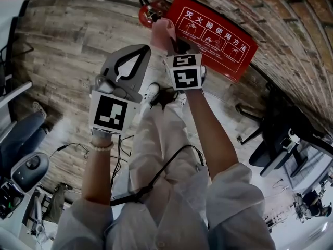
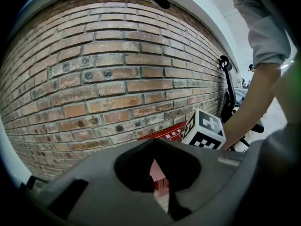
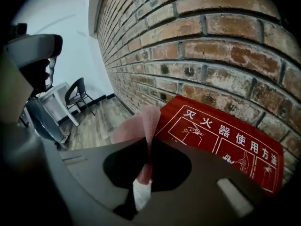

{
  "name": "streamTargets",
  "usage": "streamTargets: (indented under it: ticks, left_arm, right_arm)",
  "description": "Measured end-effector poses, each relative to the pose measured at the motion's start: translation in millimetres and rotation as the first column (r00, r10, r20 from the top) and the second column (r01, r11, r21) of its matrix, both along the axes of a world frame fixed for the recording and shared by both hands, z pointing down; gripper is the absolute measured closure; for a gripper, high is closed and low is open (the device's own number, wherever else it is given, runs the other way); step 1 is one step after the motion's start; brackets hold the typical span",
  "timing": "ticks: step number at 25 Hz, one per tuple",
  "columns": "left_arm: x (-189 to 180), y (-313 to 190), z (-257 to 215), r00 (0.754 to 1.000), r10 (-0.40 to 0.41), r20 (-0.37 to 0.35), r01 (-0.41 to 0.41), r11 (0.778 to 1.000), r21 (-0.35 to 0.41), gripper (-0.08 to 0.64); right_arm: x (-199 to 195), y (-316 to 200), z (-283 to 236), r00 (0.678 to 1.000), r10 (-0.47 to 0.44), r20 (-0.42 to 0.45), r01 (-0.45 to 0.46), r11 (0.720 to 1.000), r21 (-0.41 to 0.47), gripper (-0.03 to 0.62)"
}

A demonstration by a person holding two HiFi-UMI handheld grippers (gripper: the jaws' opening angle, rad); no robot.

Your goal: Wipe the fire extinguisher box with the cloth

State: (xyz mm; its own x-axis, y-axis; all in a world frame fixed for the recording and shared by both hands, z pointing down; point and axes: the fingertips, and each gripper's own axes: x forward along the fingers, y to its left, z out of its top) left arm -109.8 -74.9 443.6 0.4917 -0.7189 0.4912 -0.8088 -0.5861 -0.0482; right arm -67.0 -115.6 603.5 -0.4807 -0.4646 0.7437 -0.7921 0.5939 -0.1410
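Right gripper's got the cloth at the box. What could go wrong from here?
1. The right gripper pinches only a thin fold of the cloth; dragging over the box may pull it free.
2. The cloth sits at the box's end, beside what looks like an extinguisher; a wide stroke may knock it.

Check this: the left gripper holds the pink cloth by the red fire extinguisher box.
Wrong gripper. The right gripper holds the pink cloth by the red fire extinguisher box; the right gripper view shows it clamped between its jaws.
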Motion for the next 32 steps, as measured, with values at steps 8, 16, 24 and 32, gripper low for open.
streamTargets:
  ticks: [8, 16, 24, 32]
  left_arm:
    - [2, 3, 3, 1.000, 0.007, -0.005, -0.007, 1.000, -0.009, 0.563]
    - [6, 2, 4, 1.000, 0.014, -0.007, -0.014, 1.000, -0.009, 0.563]
    - [15, -1, 4, 1.000, 0.030, -0.005, -0.030, 1.000, -0.010, 0.563]
    - [29, -5, 3, 0.999, 0.050, -0.009, -0.051, 0.999, -0.003, 0.563]
  right_arm:
    - [1, 0, 8, 0.998, -0.030, -0.047, 0.030, 1.000, 0.006, 0.571]
    - [4, 1, 8, 0.999, -0.025, -0.040, 0.026, 1.000, 0.012, 0.571]
    - [15, 0, 8, 0.999, -0.012, -0.041, 0.012, 1.000, 0.015, 0.571]
    - [36, -1, 8, 0.999, 0.030, -0.033, -0.029, 0.999, 0.016, 0.571]
